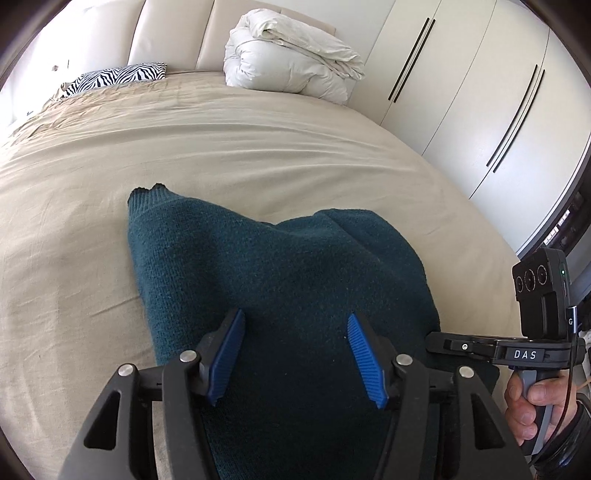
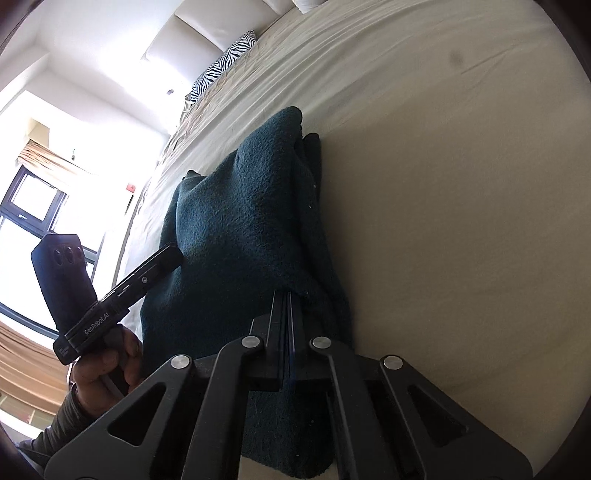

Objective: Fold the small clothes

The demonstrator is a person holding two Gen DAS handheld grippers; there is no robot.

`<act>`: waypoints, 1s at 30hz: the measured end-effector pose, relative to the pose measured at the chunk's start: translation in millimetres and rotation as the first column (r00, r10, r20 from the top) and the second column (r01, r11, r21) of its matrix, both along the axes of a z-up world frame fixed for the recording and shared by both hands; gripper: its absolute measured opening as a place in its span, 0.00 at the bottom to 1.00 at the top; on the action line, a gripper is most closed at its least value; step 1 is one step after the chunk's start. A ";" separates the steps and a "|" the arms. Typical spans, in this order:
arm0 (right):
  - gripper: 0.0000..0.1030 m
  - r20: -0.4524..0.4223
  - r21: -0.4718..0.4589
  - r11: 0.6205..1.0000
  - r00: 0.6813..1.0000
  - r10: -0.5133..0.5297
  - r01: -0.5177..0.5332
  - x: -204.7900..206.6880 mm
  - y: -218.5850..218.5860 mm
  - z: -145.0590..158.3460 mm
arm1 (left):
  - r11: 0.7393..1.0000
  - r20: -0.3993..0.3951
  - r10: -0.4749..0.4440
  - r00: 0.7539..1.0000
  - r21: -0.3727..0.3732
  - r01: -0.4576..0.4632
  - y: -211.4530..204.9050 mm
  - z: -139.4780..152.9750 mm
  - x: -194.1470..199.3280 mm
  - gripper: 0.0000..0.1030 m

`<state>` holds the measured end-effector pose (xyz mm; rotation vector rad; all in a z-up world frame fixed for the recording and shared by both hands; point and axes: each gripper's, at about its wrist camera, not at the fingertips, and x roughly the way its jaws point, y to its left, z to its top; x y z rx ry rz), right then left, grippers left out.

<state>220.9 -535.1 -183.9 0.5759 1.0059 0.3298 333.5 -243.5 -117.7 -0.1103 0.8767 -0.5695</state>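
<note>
On the bed (image 1: 92, 192), covered w/ a beige sheet, lies the dark teal knitted sweater (image 1: 266, 266), roughly in the near middle of the mattress. Its ribbed edge (image 1: 147, 194) points to the far left side and the rest is bunched in soft folds toward you.

Your left gripper (image 1: 295, 354) hangs just above the near part of the sweater. Its blue ribbed fingers (image 1: 225, 356) are spread wide apart, approx. the full gap, and they have hold of nothing; the fabric shows between them. I cannot tell if the tips touch the knit.

At the far left of the bed is a zebra-print pillow (image 1: 118, 75), and further right by the headboard (image 1: 173, 33) a rolled white duvet (image 1: 291, 62). On the right side stand white wardrobe doors (image 1: 480, 92) w/ long dark handles.

At the right edge of the left wrist view your right hand (image 1: 532, 402) grips the handle of the other device.

In the right wrist view, your right gripper (image 2: 286, 295) has the fingers pressed together, and a fold of the sweater (image 2: 240, 221) is pinched between them at its right border. The cloth rises from the sheet toward the fingers. Your left hand (image 2: 107, 365) is at the left, before a bright window (image 2: 37, 206).
</note>
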 end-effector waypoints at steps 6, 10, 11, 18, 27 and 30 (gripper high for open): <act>0.04 -0.006 -0.041 0.999 1.000 0.013 -0.014 -7.7 7.0 19.7 | 0.999 0.000 0.021 1.000 -0.030 -0.021 13.1 10.0 -12.4 0.58; 0.05 0.085 -0.006 0.999 0.996 0.032 -0.032 -36.4 15.7 47.8 | 1.000 -0.002 0.030 1.000 -0.004 -0.030 8.4 8.7 -11.2 0.58; 0.05 0.072 -0.011 0.999 0.996 0.050 -0.050 -39.6 22.9 45.5 | 0.999 0.010 0.015 1.000 0.043 -0.015 2.4 5.3 -13.1 0.58; 0.04 0.018 0.033 0.999 0.999 0.027 -0.028 -52.9 17.2 10.7 | 0.998 0.024 0.004 1.000 0.055 -0.005 4.9 7.1 -18.8 0.56; 0.23 0.148 0.069 0.997 0.989 0.011 -0.022 -50.5 19.8 54.1 | 0.994 0.084 0.020 0.996 0.102 -0.029 6.7 -1.3 -37.0 0.55; 0.52 0.085 0.022 0.999 0.996 0.030 -0.032 -35.2 26.6 26.6 | 0.991 0.097 0.014 0.995 0.134 -0.027 0.7 -0.2 -39.8 0.56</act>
